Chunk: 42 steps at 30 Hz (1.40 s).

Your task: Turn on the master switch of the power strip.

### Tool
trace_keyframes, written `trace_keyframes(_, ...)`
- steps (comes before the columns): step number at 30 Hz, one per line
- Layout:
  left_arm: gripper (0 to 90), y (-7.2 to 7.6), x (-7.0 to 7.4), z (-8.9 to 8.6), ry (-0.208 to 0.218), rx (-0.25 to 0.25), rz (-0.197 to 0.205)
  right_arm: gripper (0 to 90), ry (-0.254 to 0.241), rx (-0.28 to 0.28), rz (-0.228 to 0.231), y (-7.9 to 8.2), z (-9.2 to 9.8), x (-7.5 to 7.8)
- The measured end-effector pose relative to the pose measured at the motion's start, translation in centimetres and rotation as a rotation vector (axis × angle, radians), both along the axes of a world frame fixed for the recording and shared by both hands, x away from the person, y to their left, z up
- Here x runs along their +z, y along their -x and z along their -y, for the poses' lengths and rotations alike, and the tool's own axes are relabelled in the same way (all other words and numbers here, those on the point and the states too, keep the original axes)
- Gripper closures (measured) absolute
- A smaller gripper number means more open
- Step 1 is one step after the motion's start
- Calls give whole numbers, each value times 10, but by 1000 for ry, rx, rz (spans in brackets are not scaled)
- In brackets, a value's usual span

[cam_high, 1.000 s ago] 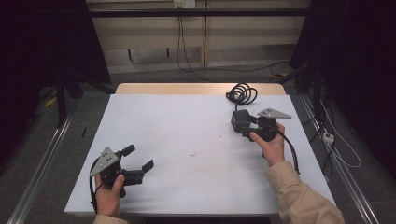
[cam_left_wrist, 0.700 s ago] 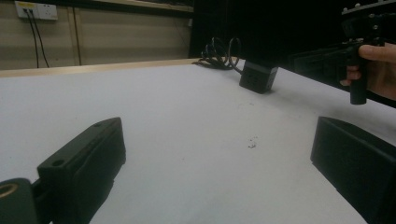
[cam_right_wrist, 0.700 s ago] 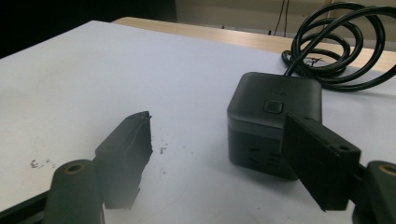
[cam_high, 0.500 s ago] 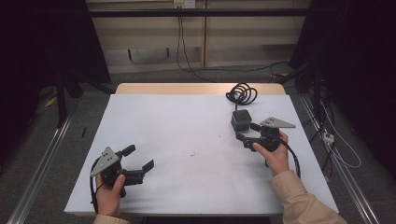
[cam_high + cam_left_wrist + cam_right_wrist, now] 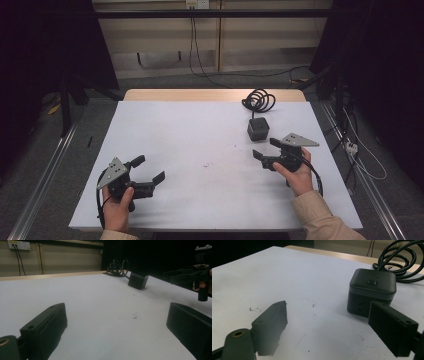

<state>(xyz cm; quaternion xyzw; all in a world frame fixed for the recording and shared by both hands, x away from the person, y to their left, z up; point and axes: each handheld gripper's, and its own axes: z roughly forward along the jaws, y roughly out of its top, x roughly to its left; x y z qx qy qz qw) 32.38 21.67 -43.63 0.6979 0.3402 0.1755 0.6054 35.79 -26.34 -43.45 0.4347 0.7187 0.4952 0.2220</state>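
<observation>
**Camera setup, relative to the black cube**

High view is looking forward and down, the black cube (image 5: 258, 129) sitting far right. Left gripper view is skimming low over the table, cube (image 5: 138, 280) distant. Right gripper view is sitting close, cube (image 5: 372, 291) just beyond its jaws. All three are sharing the cube.

Readable text: I can make out none in any view.
Black cube (image 5: 372, 291) ahead of my right tool (image 5: 327, 322): its top button carries a mark too small to read.
Desk (image 5: 200, 150): only faint smudges, no lettering.
</observation>
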Motion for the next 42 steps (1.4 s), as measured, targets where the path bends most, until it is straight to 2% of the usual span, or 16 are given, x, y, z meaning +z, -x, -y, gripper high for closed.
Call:
trace_keyframes(23, 28, 0, 0, 0, 2, 1, 0, 141, -32, 27, -9, 25, 4, -6)
trace_keyframes(42, 28, 0, 0, 0, -3, 1, 0, 144, -35, 36, -7, 43, 10, -9)
